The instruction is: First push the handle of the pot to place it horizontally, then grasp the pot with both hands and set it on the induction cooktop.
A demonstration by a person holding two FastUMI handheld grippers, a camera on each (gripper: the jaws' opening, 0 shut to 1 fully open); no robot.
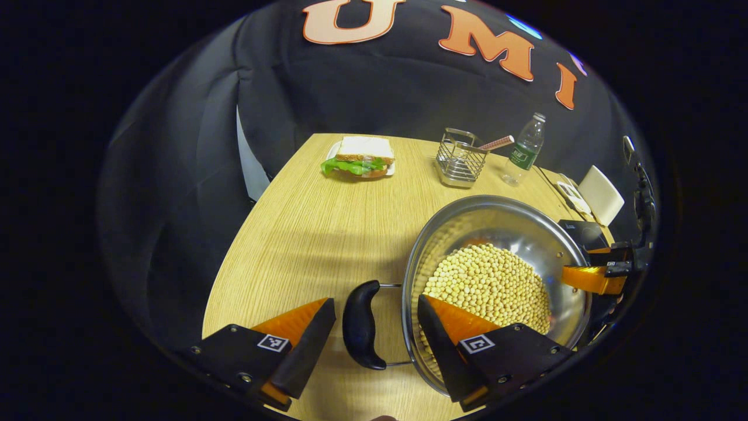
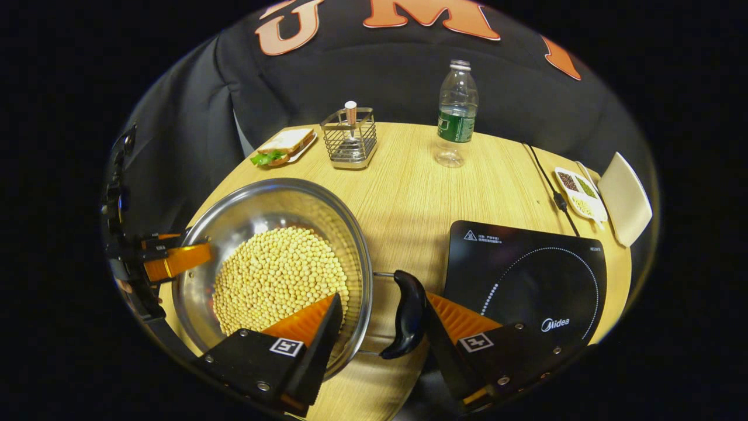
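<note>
A steel pot (image 1: 497,225) half full of soybeans (image 1: 491,286) sits on the wooden table. Its black side handle (image 1: 361,324) lies in the gap of my left gripper (image 1: 375,301), which is open, with one finger over the pot's rim. At the pot's far side the right gripper (image 1: 590,278) shows. In the right gripper view the pot (image 2: 263,204) is at the left and its other black handle (image 2: 409,321) lies between the fingers of my open right gripper (image 2: 383,298), close against the right finger. The black induction cooktop (image 2: 526,280) lies just right of it. The left gripper (image 2: 169,257) is at the pot's far rim.
At the back stand a sandwich on a plate (image 1: 359,159), a wire basket (image 1: 461,159) and a water bottle (image 2: 457,114). A cable (image 2: 552,187), a small dish of grains (image 2: 578,193) and a white card (image 2: 625,199) lie at the right edge.
</note>
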